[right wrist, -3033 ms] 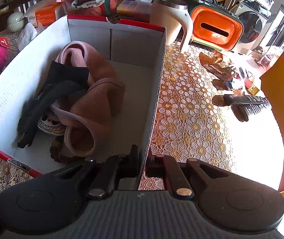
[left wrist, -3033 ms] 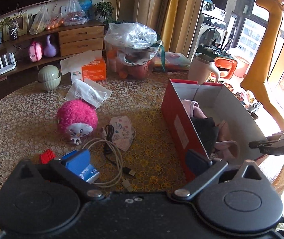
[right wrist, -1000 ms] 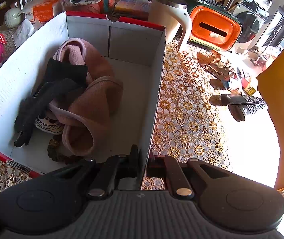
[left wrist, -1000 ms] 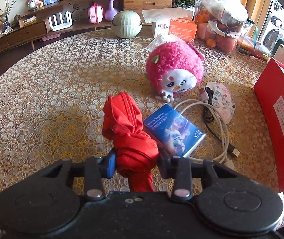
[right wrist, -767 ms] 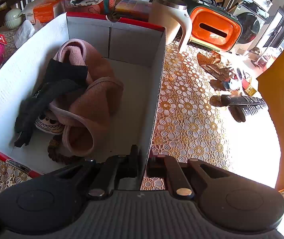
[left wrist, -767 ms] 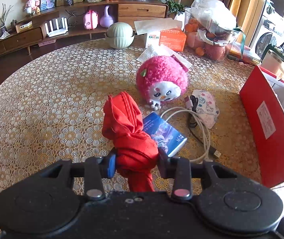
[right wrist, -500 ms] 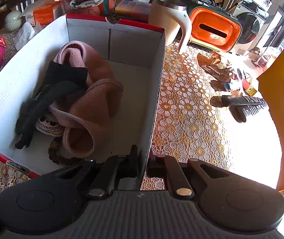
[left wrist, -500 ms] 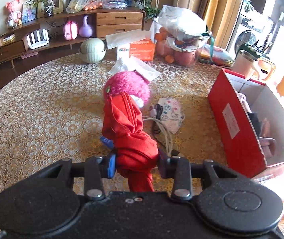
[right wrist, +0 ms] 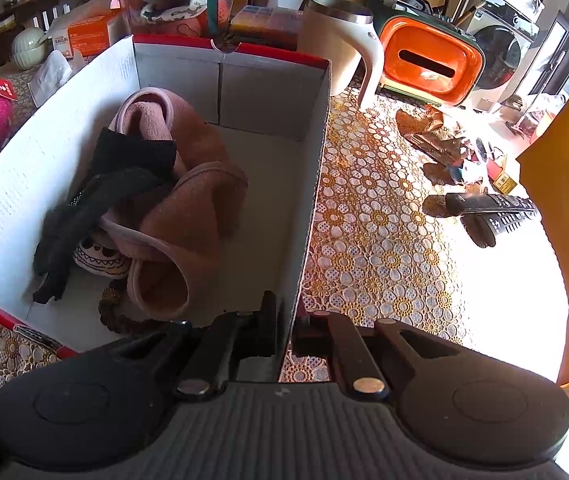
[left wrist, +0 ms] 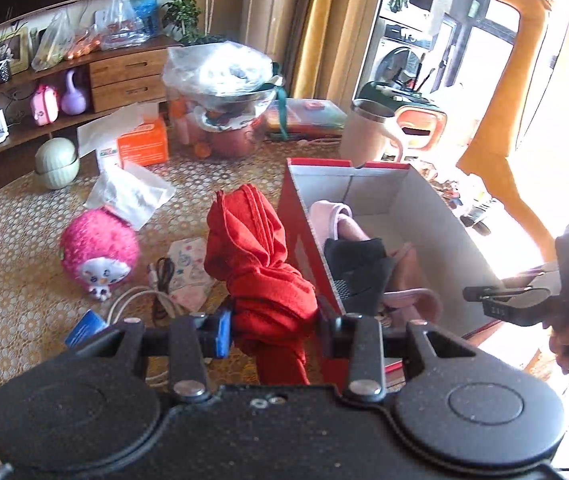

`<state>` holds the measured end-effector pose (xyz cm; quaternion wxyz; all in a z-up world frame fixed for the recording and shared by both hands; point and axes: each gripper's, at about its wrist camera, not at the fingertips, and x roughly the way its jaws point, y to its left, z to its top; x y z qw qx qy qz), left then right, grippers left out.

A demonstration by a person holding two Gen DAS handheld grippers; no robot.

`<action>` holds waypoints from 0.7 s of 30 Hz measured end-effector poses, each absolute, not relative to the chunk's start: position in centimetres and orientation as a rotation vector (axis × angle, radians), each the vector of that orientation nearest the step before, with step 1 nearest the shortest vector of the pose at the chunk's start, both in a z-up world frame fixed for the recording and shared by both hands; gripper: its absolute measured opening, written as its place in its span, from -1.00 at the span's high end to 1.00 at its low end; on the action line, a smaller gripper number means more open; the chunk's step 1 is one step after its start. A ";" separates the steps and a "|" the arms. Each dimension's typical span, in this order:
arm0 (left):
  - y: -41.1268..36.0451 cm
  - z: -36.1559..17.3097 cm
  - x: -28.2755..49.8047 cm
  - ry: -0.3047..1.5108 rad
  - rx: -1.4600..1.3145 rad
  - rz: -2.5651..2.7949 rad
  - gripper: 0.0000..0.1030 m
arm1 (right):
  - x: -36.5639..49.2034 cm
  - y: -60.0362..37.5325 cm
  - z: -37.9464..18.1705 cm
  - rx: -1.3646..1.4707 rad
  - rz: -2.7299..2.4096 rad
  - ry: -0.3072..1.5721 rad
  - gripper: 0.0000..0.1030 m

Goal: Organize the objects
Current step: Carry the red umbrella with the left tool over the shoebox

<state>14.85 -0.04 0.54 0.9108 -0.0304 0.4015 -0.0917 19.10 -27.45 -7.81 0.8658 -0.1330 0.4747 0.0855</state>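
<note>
My left gripper point(left wrist: 274, 326) is shut on a bunched red cloth point(left wrist: 254, 264) and holds it in the air just left of the red cardboard box point(left wrist: 304, 240). The box point(right wrist: 312, 160) holds a pink fleece garment point(right wrist: 188, 200), a black cloth point(right wrist: 104, 188) and a patterned item. My right gripper point(right wrist: 286, 326) is shut on the box's right wall near its front corner; it also shows at the right edge of the left wrist view point(left wrist: 524, 300). On the table to the left lie a pink plush toy point(left wrist: 98, 250), a blue booklet point(left wrist: 84, 326), cables point(left wrist: 144, 300) and a patterned face mask point(left wrist: 188, 272).
A white mug point(right wrist: 344, 48), an orange-fronted appliance point(right wrist: 430, 64) and two remote controls point(right wrist: 492, 212) lie right of the box. A wrapped fruit bowl point(left wrist: 224, 96), an orange tissue box point(left wrist: 140, 146), a tissue pack point(left wrist: 130, 192) and a green jar point(left wrist: 57, 162) stand at the back.
My left gripper has lifted the red cloth off the table and swung right with it, from beside the blue booklet to the box's side. The right gripper has kept its hold.
</note>
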 end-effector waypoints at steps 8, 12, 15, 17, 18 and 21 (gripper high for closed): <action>-5.8 0.9 16.8 0.821 -0.028 -0.282 0.26 | 18.9 -27.6 -7.8 -0.254 0.198 0.996 0.86; -8.1 1.3 17.8 0.812 -0.007 -0.312 0.26 | 18.9 -27.8 -7.8 -0.244 0.207 0.994 0.86; -9.7 1.3 19.0 0.811 -0.006 -0.322 0.26 | 18.9 -28.0 -7.8 -0.227 0.211 0.994 0.86; -10.5 1.1 19.8 0.818 -0.011 -0.327 0.26 | 18.9 -28.2 -7.8 -0.216 0.216 0.993 0.86; -11.0 0.9 20.4 0.823 -0.014 -0.329 0.26 | 18.9 -28.2 -7.8 -0.219 0.220 0.991 0.86; -12.3 0.1 21.7 0.838 -0.023 -0.337 0.26 | 18.8 -28.3 -7.9 -0.224 0.227 0.989 0.86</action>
